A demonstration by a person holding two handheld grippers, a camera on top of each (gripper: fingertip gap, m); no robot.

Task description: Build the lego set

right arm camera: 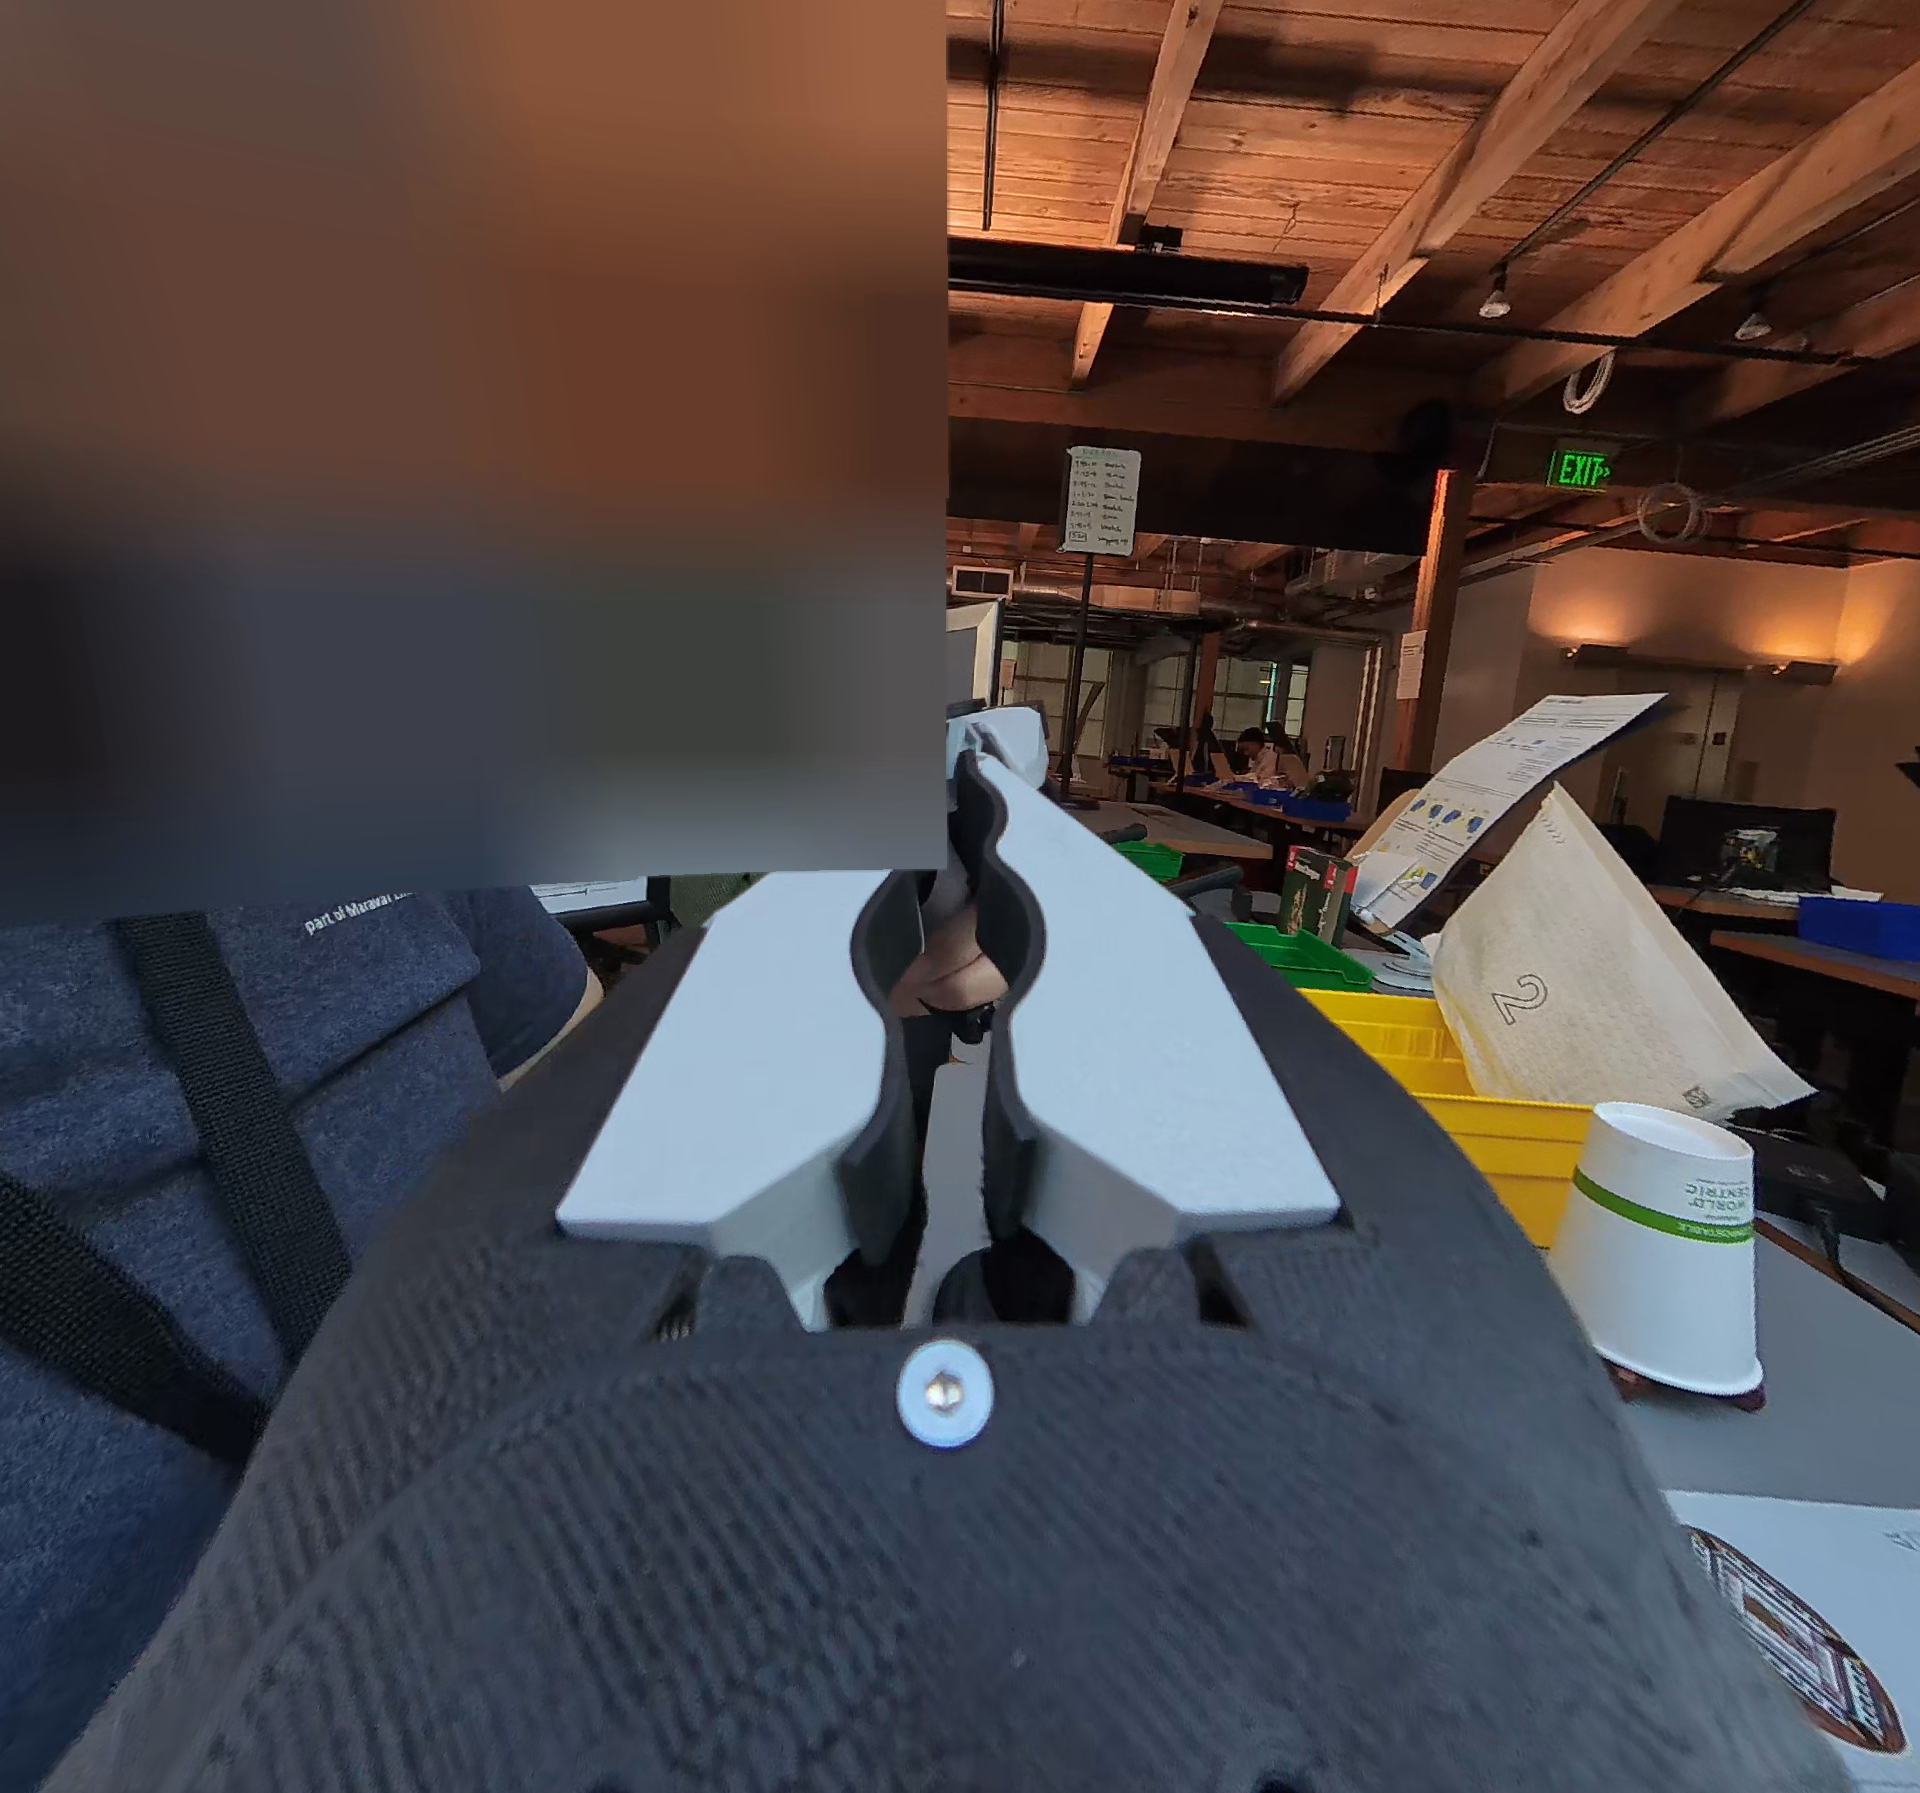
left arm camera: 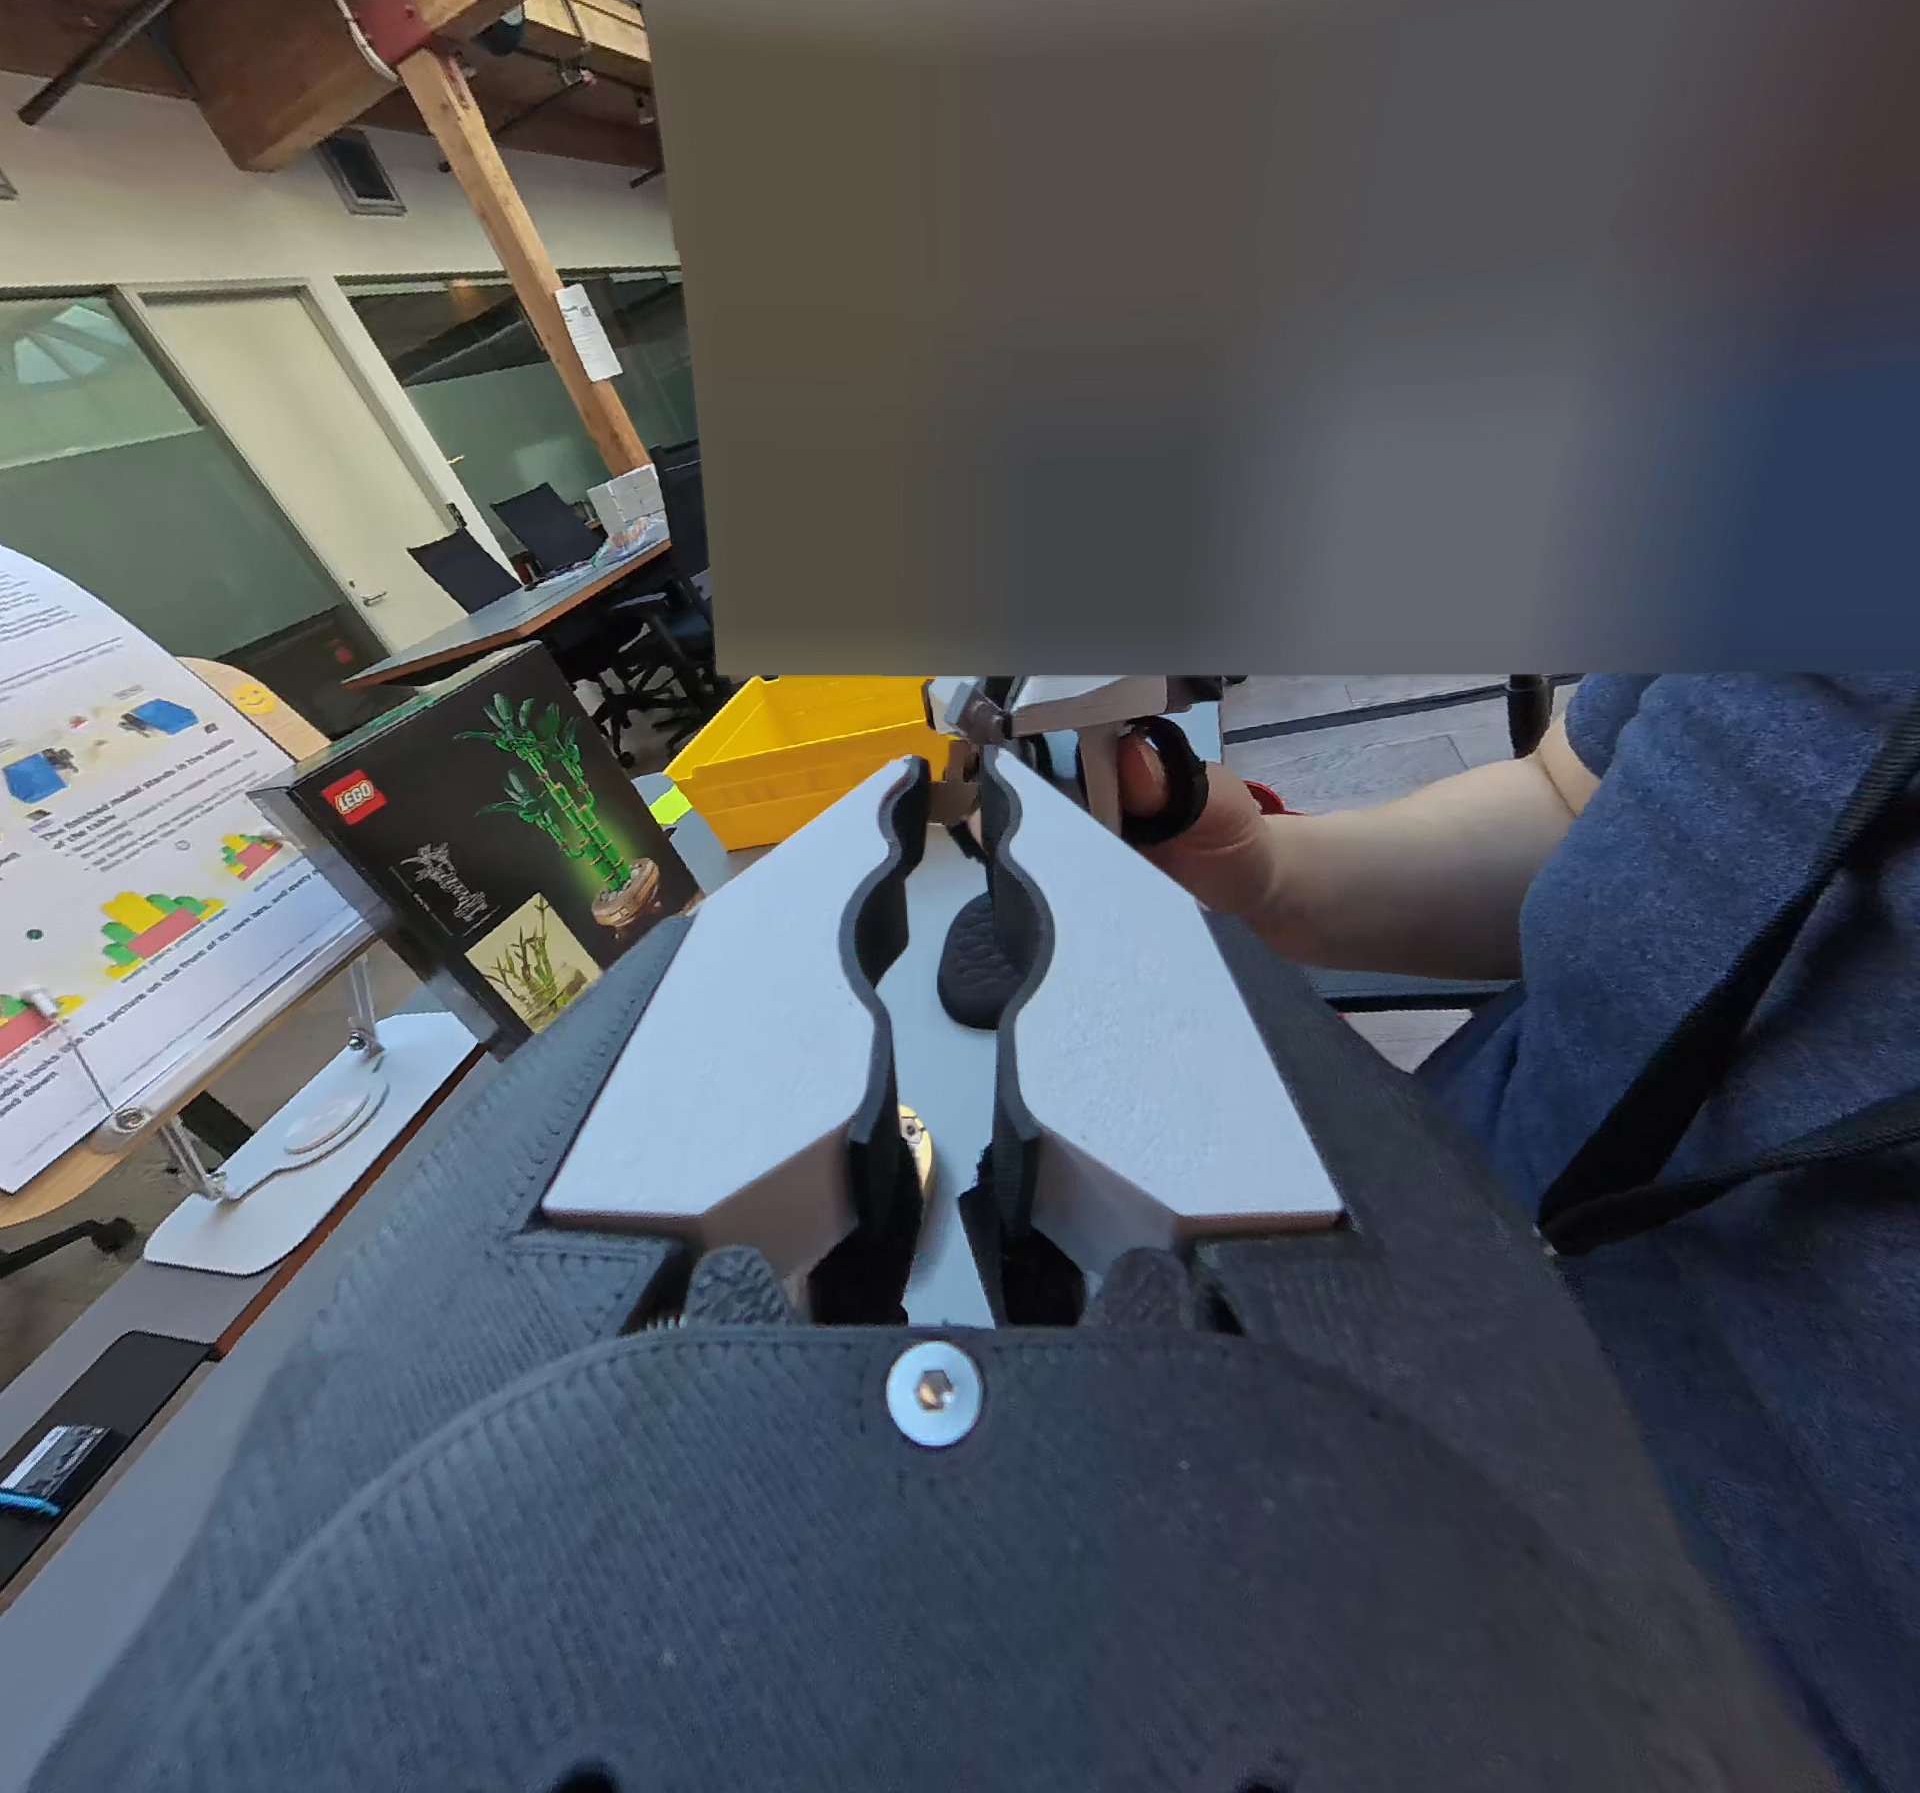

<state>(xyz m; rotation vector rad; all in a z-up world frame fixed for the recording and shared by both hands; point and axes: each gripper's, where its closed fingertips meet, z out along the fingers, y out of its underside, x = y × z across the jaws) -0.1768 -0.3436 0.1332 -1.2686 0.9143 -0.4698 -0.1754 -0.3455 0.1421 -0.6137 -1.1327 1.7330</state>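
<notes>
My left gripper (left arm camera: 953, 782) is held up in front of a person in a blue shirt. Its jaws stand almost together, pinching a small tan lego piece (left arm camera: 949, 798) at the tips. My right gripper (left arm camera: 971, 713) comes in from the right, tip to tip with the left one, with a hand (left arm camera: 1195, 834) on its trigger. In the right wrist view my right gripper (right arm camera: 961, 813) has its jaws nearly together; a blurred patch hides part of the tips. The left gripper (right arm camera: 1003, 741) meets it there. A black oval part (left arm camera: 977, 964) and a gold round part (left arm camera: 914, 1146) show between the left fingers.
A lego box (left arm camera: 488, 850) and an instruction sheet on a stand (left arm camera: 135, 860) are at the left. A yellow bin (left arm camera: 810, 756) sits behind the grippers, also seen in the right wrist view (right arm camera: 1475, 1109). A paper bag (right arm camera: 1590, 985) and an upturned white cup (right arm camera: 1662, 1244) stand at the right. Less than 4 cm separates the two grippers' tips.
</notes>
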